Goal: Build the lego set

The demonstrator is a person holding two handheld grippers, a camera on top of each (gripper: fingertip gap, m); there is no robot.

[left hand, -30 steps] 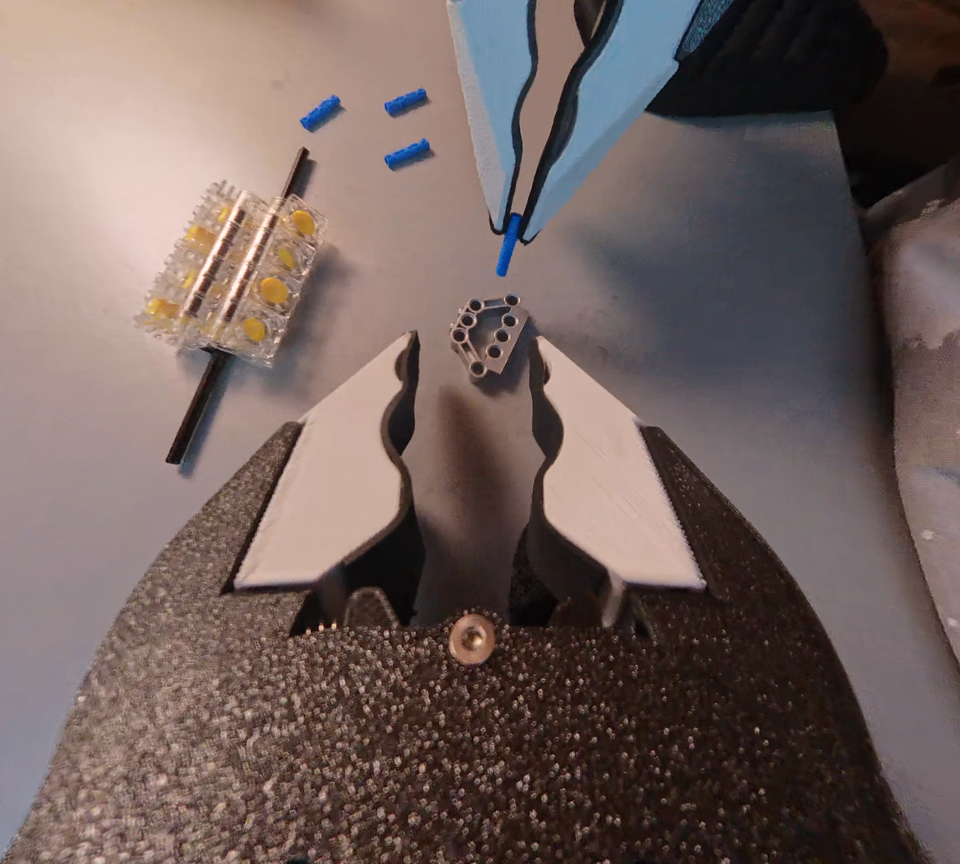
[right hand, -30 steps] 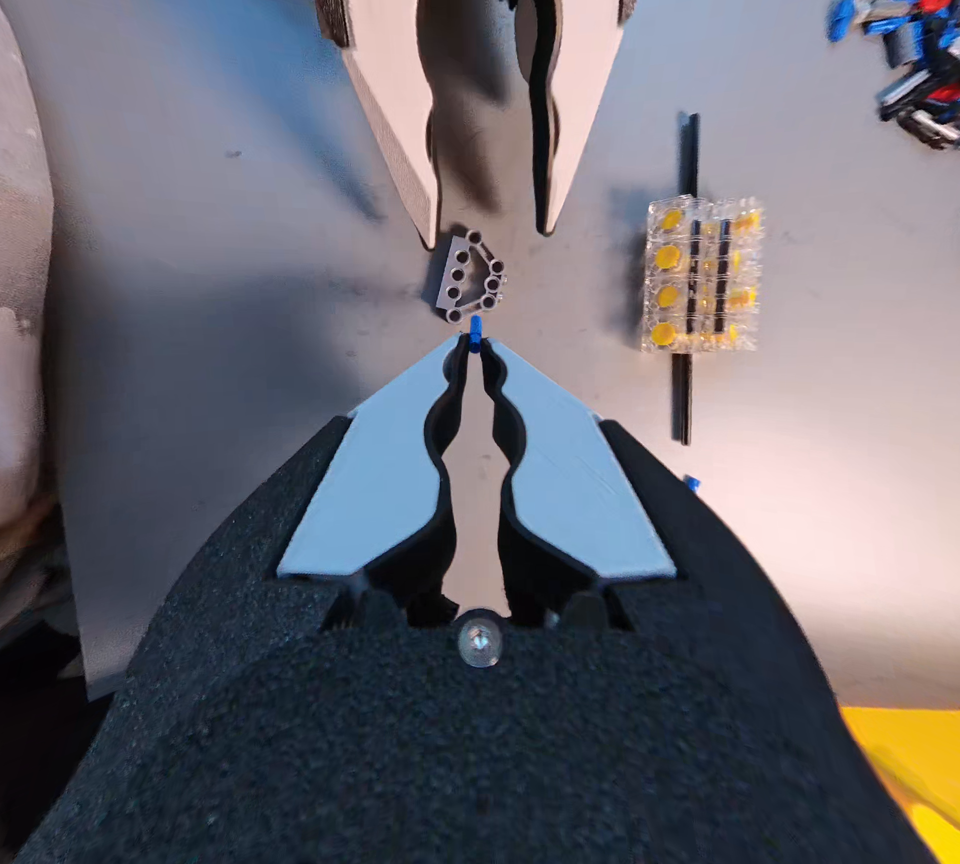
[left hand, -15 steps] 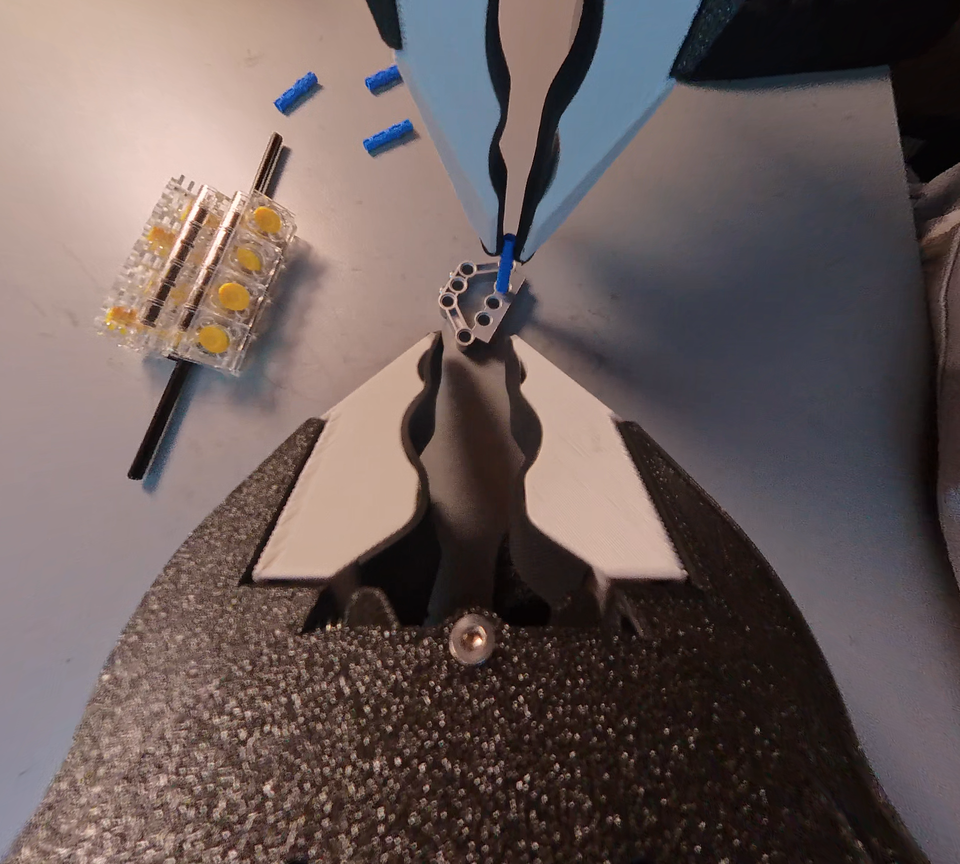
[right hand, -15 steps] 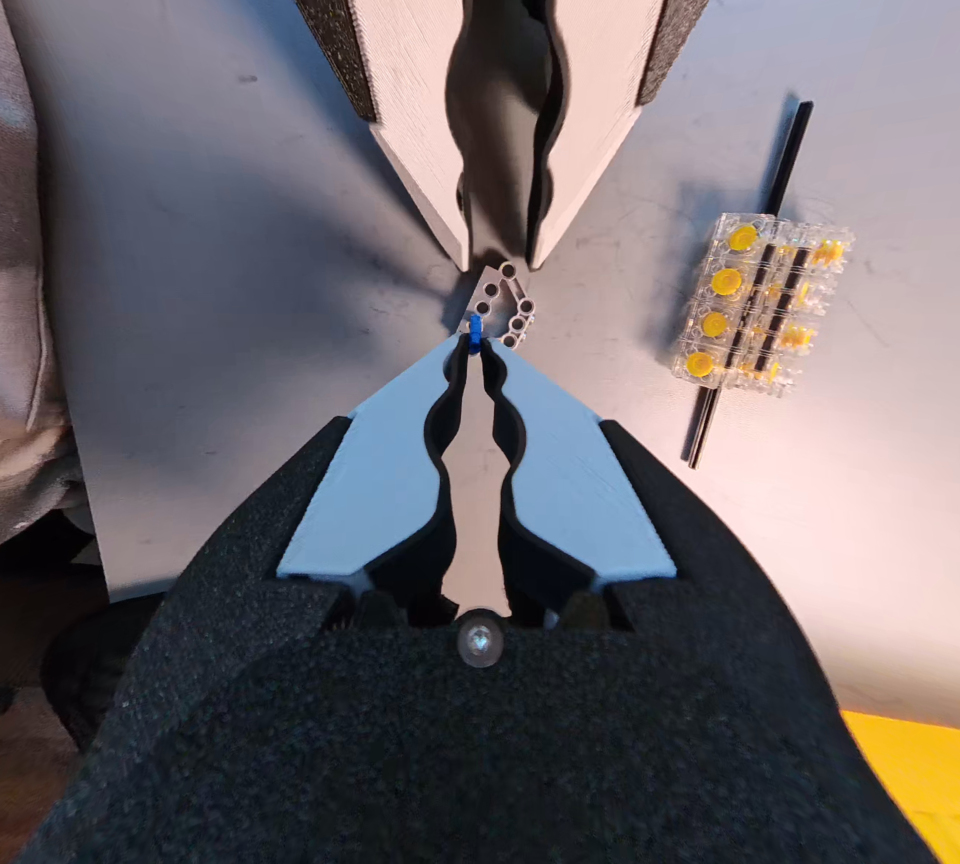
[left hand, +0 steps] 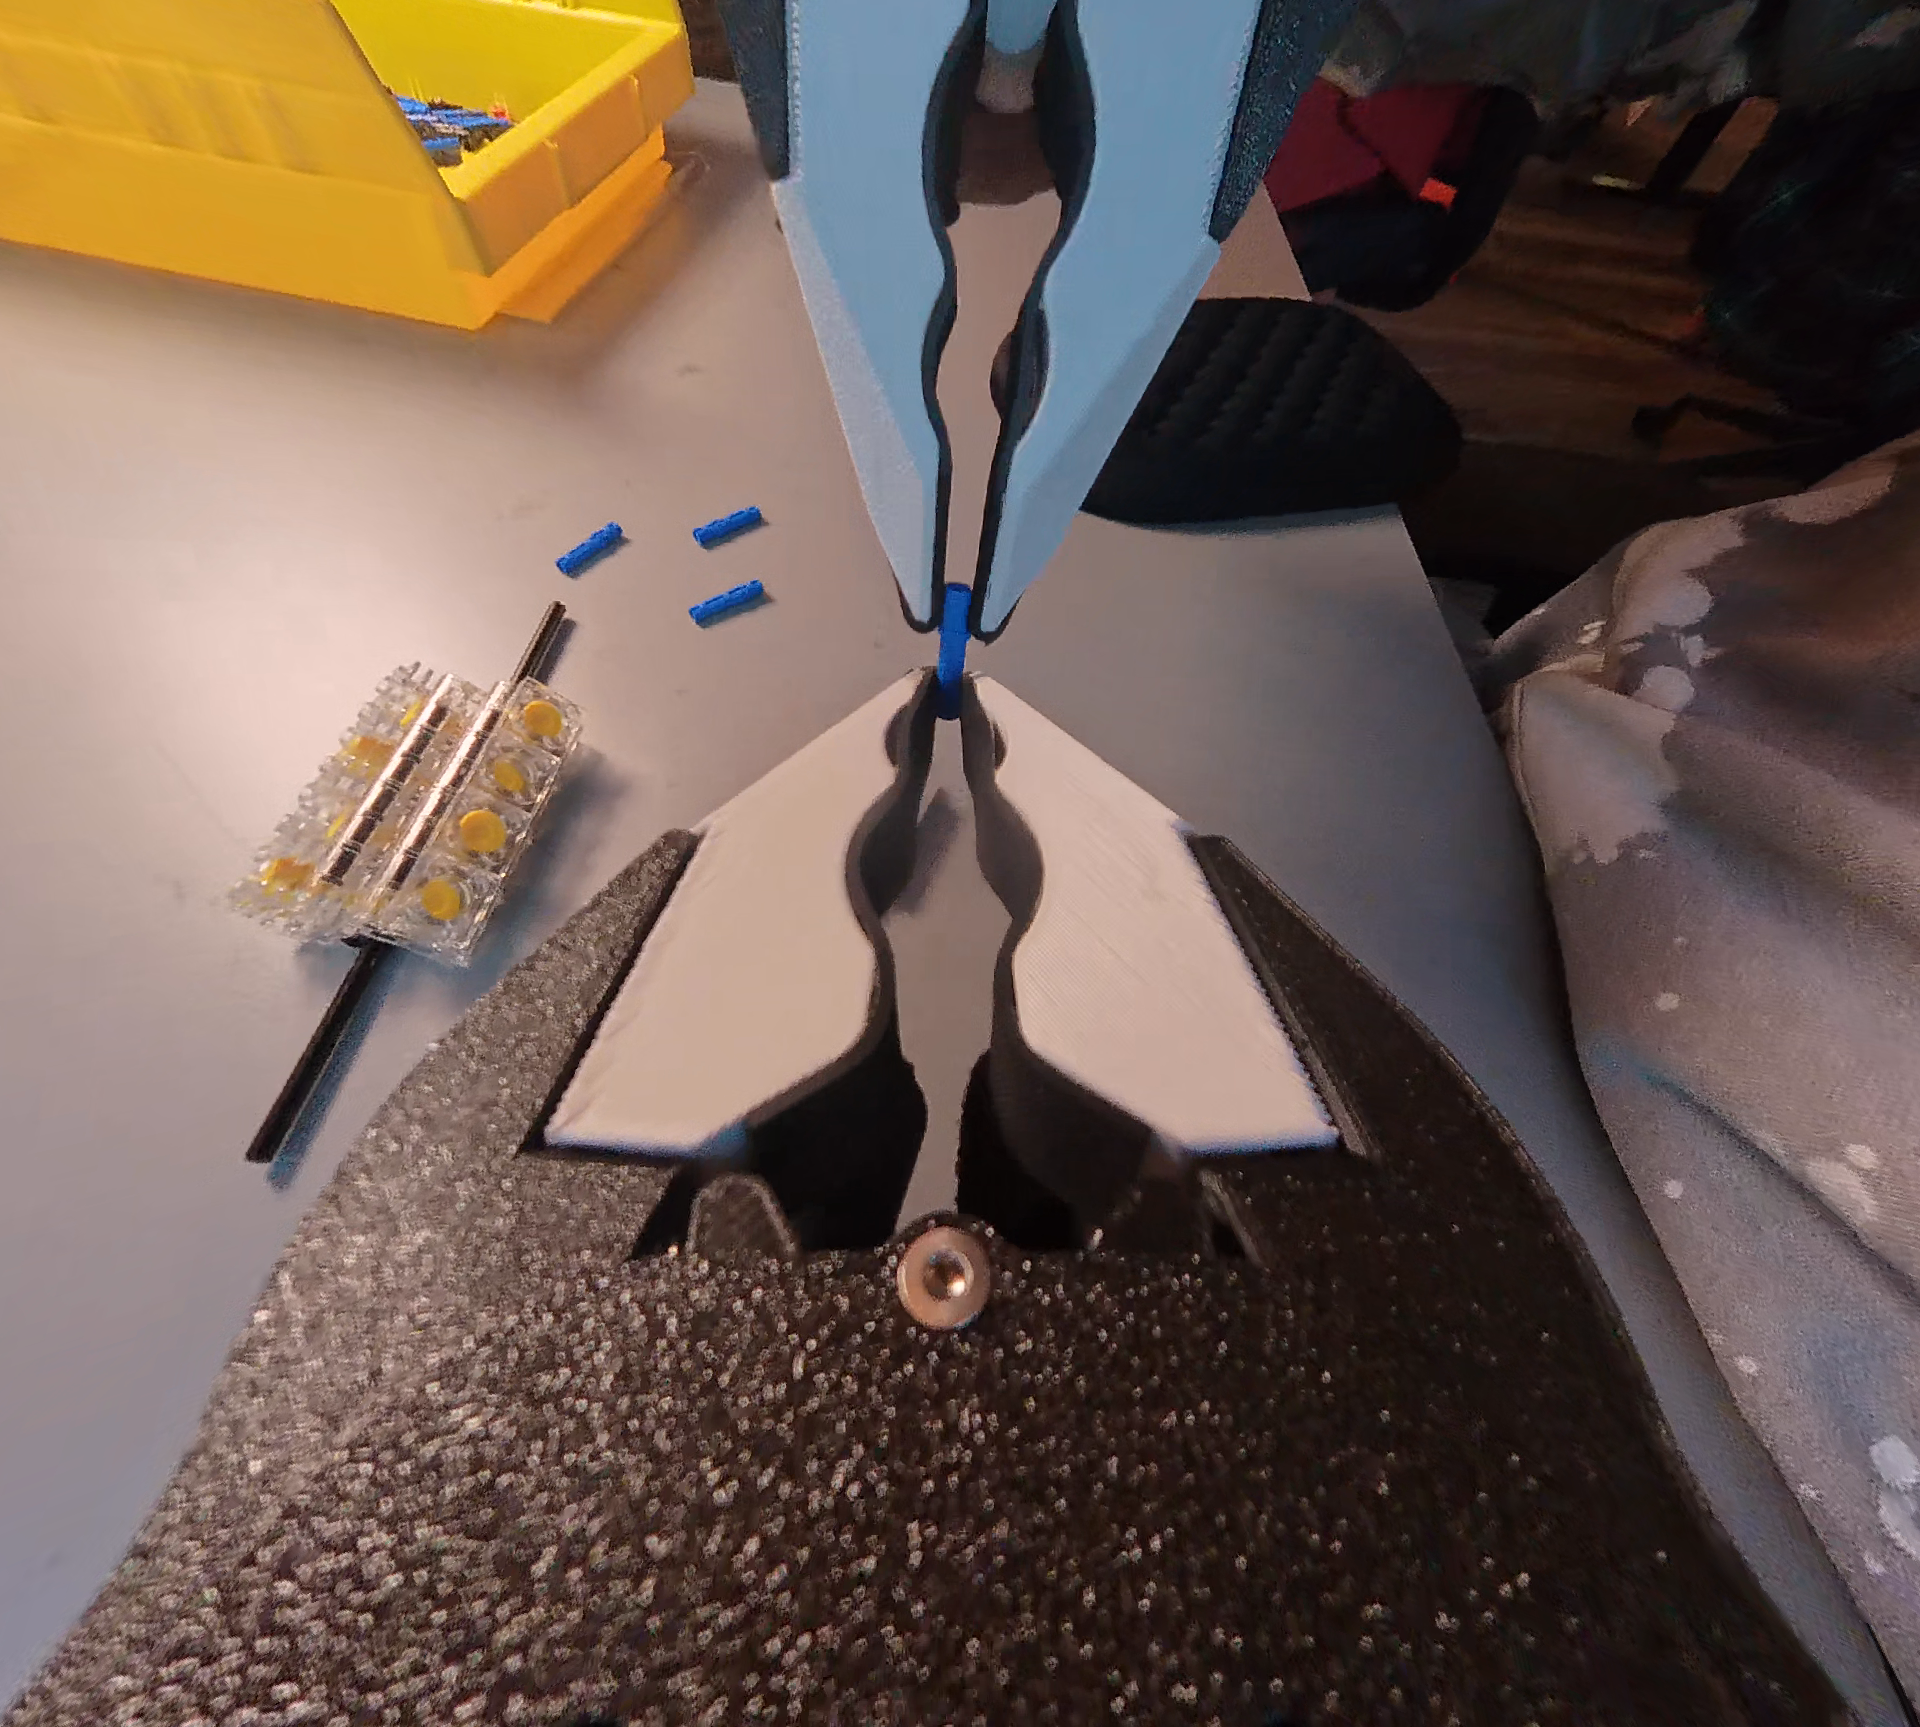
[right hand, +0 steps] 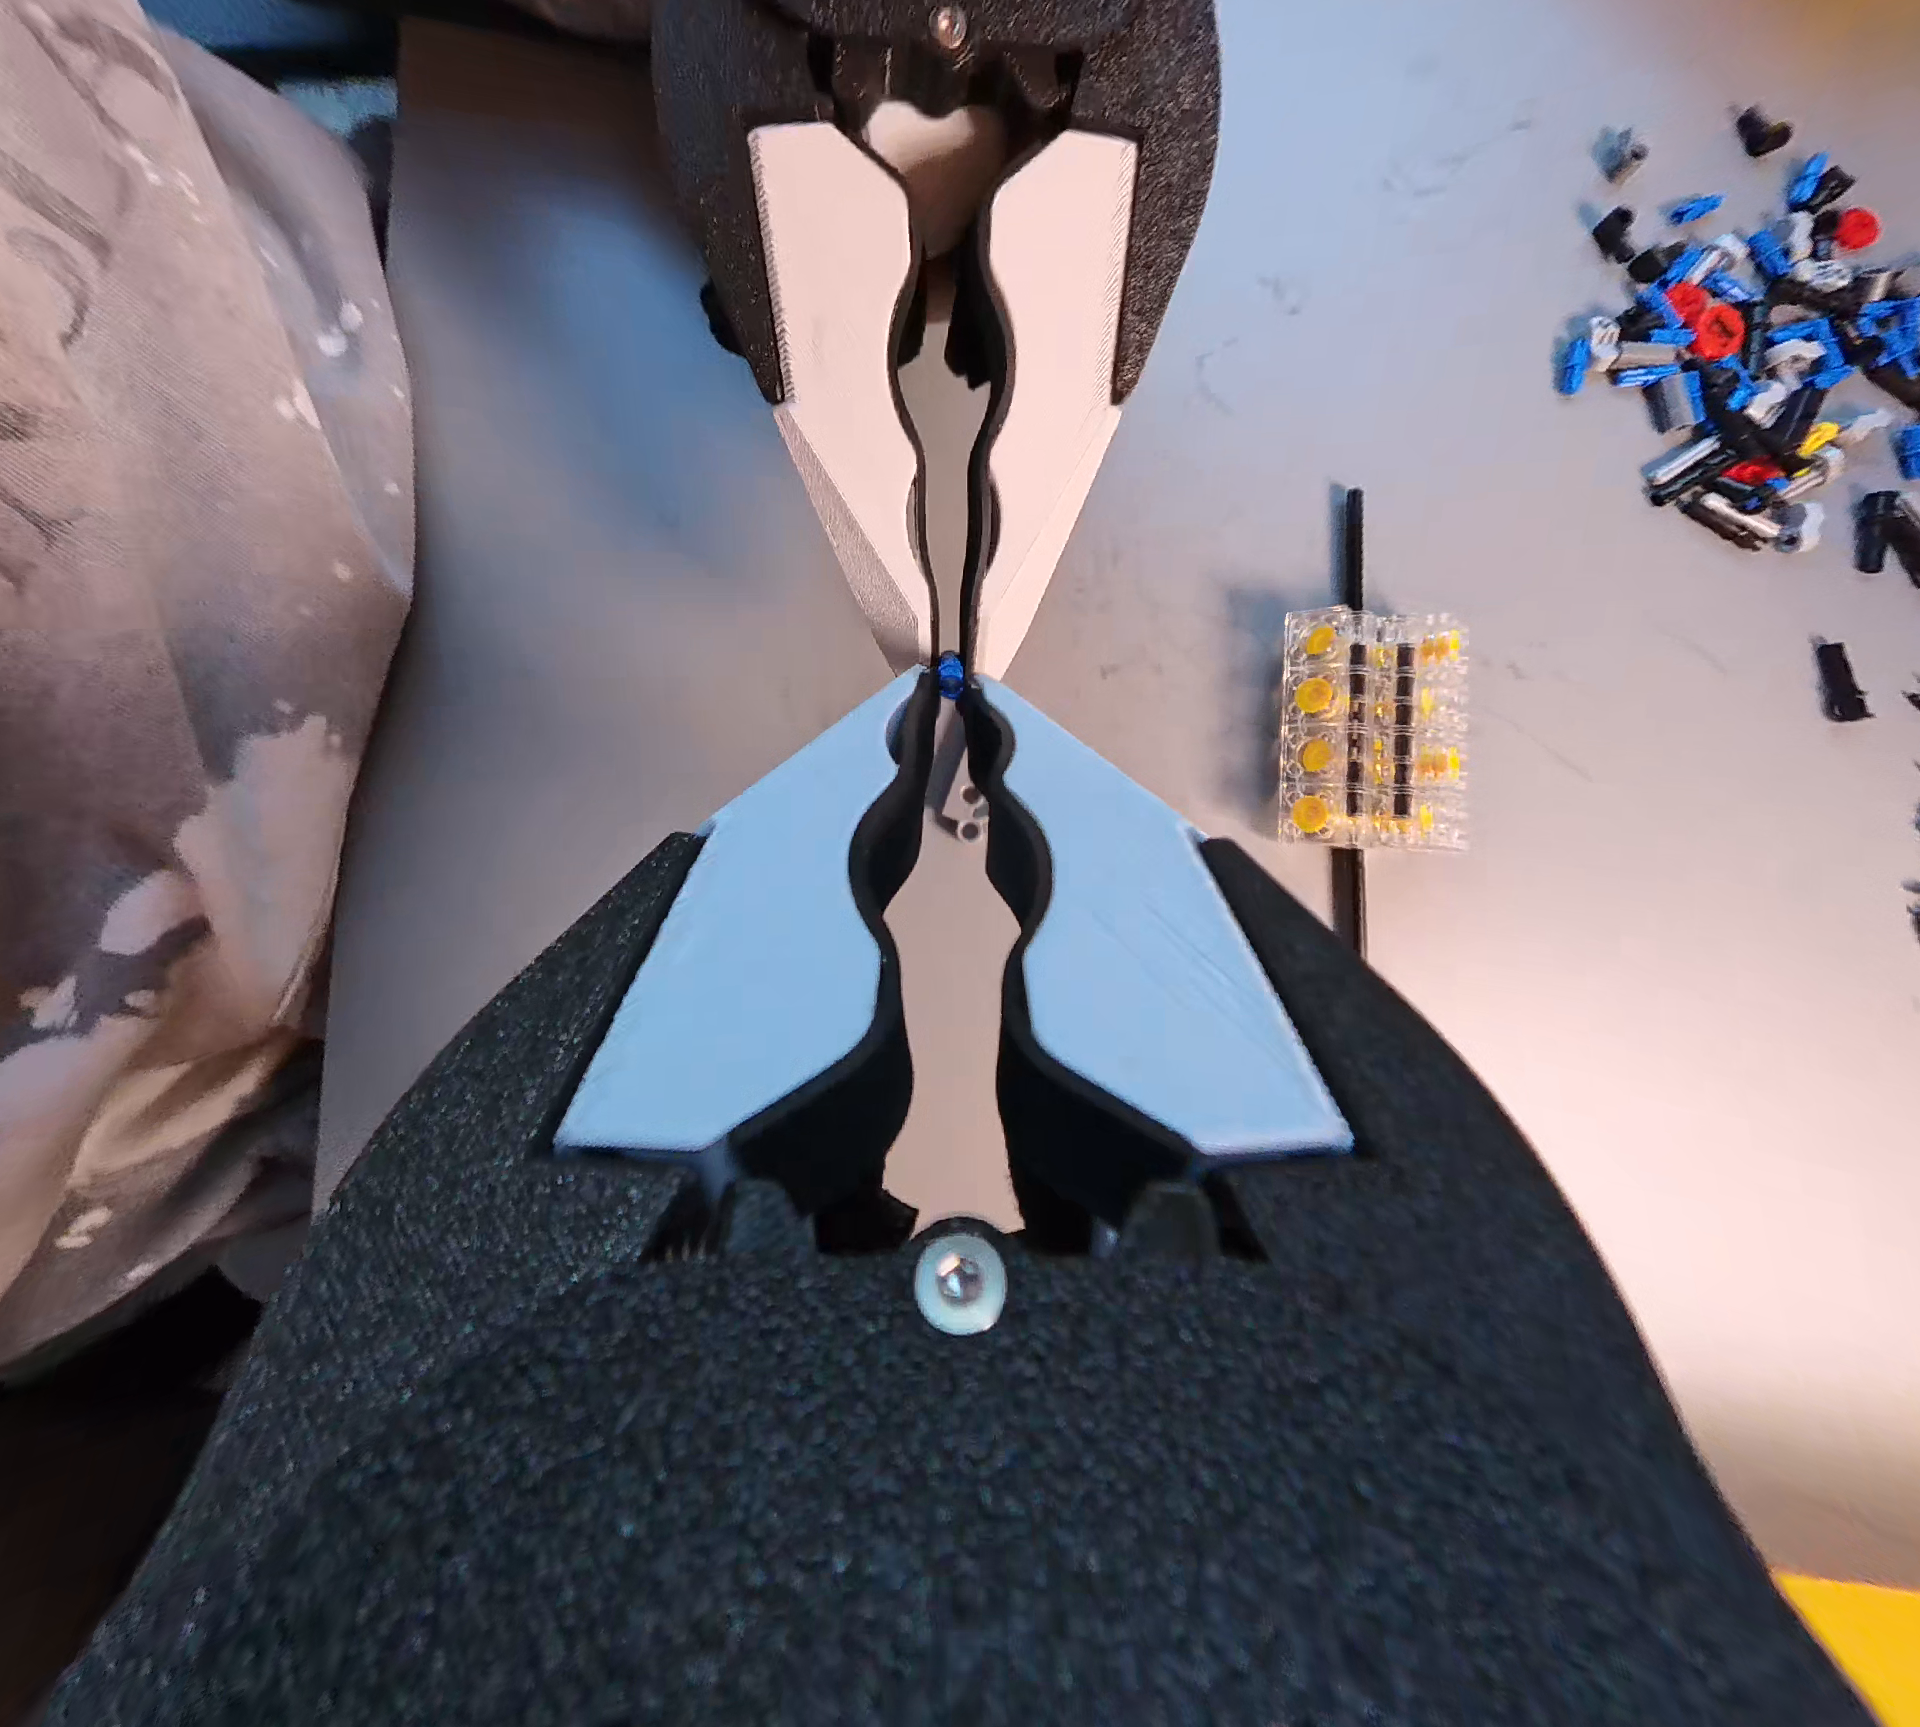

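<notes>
My right gripper point(right hand: 948, 690), pinched on the blue pin point(left hand: 952, 638), meets my nearly closed left gripper point(left hand: 945, 698), whose grip on the grey holed plate point(right hand: 961, 804) beneath I cannot tell; skewed pushing could pop the pin free.

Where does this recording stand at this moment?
Done: the right gripper is shut on one blue pin. In hand: the pin's lower end meets the closed left gripper, above the grey holed piece; whether it is seated is hidden. Remaining: three loose blue pins lie near the clear block.
</notes>
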